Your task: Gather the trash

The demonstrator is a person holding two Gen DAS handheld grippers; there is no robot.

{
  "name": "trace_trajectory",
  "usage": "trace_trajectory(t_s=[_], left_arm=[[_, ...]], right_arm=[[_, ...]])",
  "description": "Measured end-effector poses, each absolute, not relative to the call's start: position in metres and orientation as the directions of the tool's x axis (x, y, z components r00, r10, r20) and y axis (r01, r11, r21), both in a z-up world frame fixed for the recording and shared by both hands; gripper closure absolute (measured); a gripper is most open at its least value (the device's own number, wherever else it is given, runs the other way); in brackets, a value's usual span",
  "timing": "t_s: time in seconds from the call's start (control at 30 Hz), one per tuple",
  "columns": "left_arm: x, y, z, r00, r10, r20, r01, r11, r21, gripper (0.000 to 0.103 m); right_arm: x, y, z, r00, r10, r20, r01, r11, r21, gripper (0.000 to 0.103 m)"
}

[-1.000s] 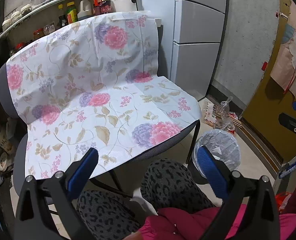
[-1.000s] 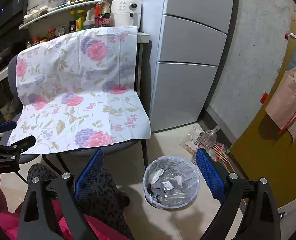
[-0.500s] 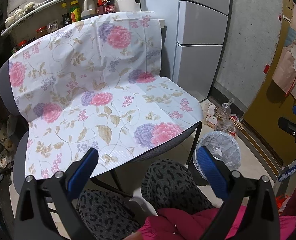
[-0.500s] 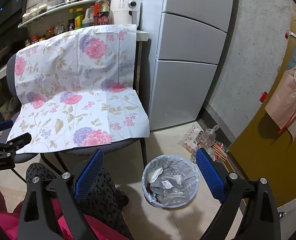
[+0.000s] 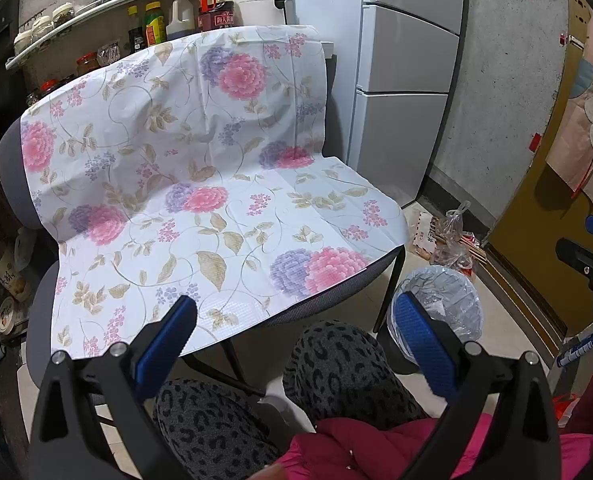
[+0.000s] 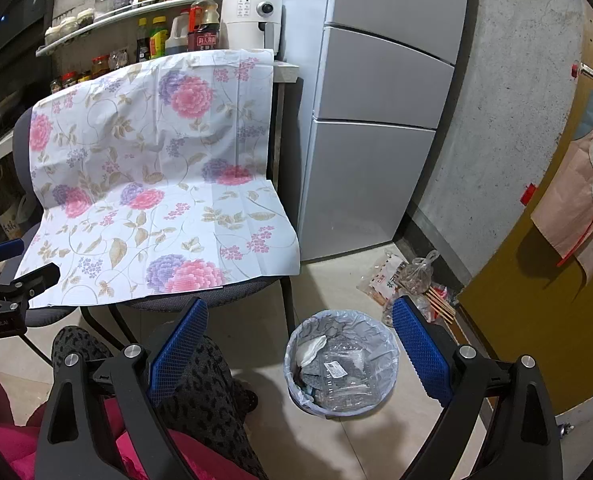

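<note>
A small bin (image 6: pixel 342 362) lined with a clear bag stands on the floor right of the chair, with plastic wrappers inside; it also shows in the left wrist view (image 5: pixel 440 300). Loose trash (image 6: pixel 406 280) lies on the floor by the wall beyond the bin: a printed packet, a knotted plastic bag and wooden skewers; it also shows in the left wrist view (image 5: pixel 448 236). My left gripper (image 5: pixel 294 340) is open and empty, above the person's knees in front of the chair. My right gripper (image 6: pixel 300 344) is open and empty, above the bin.
A chair (image 5: pixel 328 296) draped with a floral sheet (image 5: pixel 200 184) fills the left. A silver fridge (image 6: pixel 376 120) stands behind it, a concrete wall and yellow door (image 6: pixel 536 300) to the right. Shelves with bottles and a white appliance (image 6: pixel 252 20) are behind the chair.
Both views have shifted slightly; the chair and bin sit a little differently in frame. Both grippers stay open and empty.
</note>
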State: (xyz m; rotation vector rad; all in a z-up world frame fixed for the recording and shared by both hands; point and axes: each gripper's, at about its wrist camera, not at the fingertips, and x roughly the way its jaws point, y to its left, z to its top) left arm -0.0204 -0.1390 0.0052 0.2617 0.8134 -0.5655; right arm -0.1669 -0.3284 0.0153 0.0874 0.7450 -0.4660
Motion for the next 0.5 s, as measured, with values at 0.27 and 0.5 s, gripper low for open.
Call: trace_trajectory(t_s=[0.27,0.5], left_arm=[[-0.0200,-0.1384,0.0048,0.551,-0.375,-0.746,0.570,0.822,0.008,0.007],[-0.0192,-0.1373,0.0049,0.550,-0.377,-0.745,0.571,0.821,0.007,0.007]], right_arm=[[-0.1671,-0.3286,0.0153,0.638,-0.377,-0.671,0.439,0.895,-0.086,0.010],[-0.1671,-0.3296,0.0154,0.639,-0.377,-0.671,0.438,0.895,-0.086,0.010]])
